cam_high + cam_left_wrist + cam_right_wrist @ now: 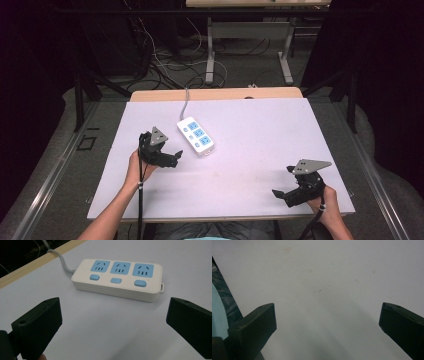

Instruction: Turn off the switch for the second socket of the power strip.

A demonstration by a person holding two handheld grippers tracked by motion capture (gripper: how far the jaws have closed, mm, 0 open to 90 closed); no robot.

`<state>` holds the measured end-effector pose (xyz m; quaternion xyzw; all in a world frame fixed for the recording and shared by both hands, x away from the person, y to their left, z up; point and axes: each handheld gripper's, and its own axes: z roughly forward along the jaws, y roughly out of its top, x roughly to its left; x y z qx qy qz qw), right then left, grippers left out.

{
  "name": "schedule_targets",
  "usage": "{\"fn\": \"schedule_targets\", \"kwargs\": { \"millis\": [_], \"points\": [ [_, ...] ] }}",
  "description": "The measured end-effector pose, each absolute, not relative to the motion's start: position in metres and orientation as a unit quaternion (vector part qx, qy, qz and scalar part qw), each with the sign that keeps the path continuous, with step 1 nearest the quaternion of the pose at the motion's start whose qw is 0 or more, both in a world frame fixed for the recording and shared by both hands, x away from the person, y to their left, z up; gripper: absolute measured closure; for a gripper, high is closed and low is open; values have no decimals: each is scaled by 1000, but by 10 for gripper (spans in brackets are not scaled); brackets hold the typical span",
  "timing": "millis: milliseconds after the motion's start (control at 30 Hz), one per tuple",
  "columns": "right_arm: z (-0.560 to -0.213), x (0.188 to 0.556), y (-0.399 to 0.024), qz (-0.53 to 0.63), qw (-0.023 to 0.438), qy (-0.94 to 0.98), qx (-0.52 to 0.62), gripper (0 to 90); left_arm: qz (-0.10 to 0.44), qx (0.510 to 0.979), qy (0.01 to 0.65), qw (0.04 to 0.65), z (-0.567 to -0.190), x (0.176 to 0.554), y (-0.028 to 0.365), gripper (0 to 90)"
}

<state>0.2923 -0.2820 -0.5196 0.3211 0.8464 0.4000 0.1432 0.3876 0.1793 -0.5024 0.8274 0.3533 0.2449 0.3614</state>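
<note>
Your left hand-held gripper [175,157] sits over the left half of the white bench [260,150], released, jaws spread wide and empty. It points toward the power strip [196,136], which lies just beside it, near but apart; nothing touches.

In the left gripper view the power strip [118,280] lies flat on the bench [105,327] ahead of the jaws, in the gap between them but farther off. It has a cream body, three blue sockets in a row and a blue button under each. Its grey cable [60,261] leaves the left end in that view and runs off toward the wooden edge [37,262] of the bench. A small tab sticks out from the other end.

In the high view the strip lies at a slant near the middle of the bench, a little left of centre, its cable [186,102] running up to the far edge and over it.

Your right hand-held gripper [282,196] is at the near right corner of the bench, well apart from the strip. It is released too, jaws wide, holding nothing. The right gripper view looks down on bare white surface [324,290] with a few faint marks between the jaws.

Your left hand [136,167] and right hand [327,205] grip the handles from the near side. A second table [250,30] and loose cables stand on the floor beyond.
</note>
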Motion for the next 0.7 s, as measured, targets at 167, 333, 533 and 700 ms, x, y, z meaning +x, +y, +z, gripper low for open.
{"fn": "schedule_targets", "kwargs": {
  "millis": [167,333,533,700],
  "points": [
    [-519,292,-282,399,145,849,314,8,248,826,352,363,-501,393,177,1],
    [-520,292,-282,401,139,848,318,8,250,827,349,362,-498,400,175,1],
    [-519,291,-282,397,139,849,320,8,252,825,348,367,-496,408,170,2],
    [-519,292,-282,394,138,851,318,8,249,823,350,372,-494,413,165,2]
  ]
}}
